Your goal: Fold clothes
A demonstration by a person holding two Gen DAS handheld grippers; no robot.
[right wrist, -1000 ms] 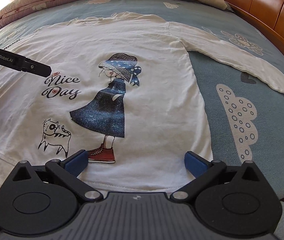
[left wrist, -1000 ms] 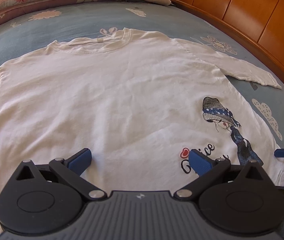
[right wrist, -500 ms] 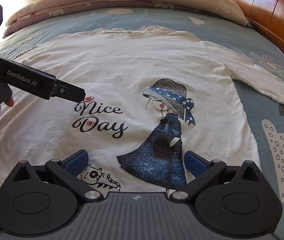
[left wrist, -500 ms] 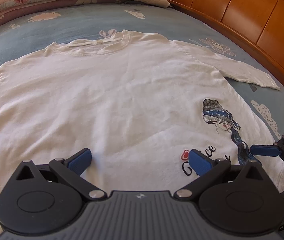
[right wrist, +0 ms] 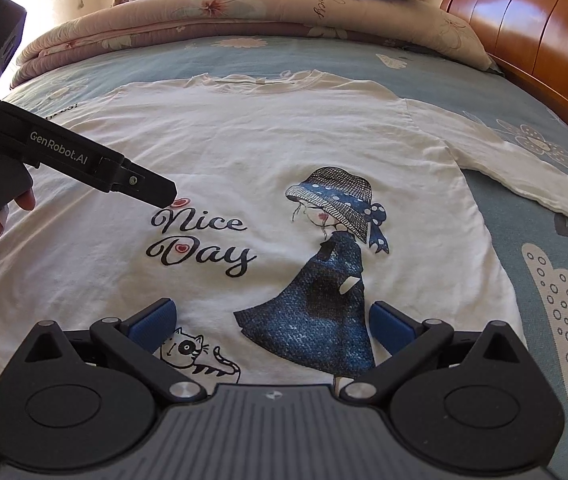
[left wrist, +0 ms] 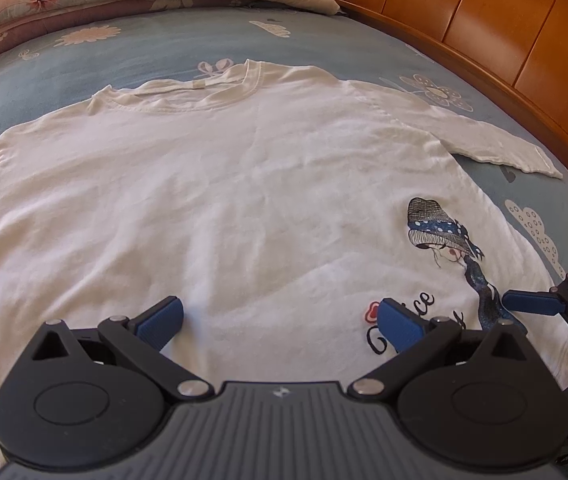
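My left tongs (left wrist: 280,322) cover part of "Nice Day" on the white shirt (left wrist: 224,208). "GenRobot.AI" reads on their body. Both they and the right tongs (right wrist: 271,322) gape empty

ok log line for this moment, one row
task: fold clothes | shirt: flat on bed, print up, unfolded | left tongs: open, over hem | right tongs: open, over print | grasp: none
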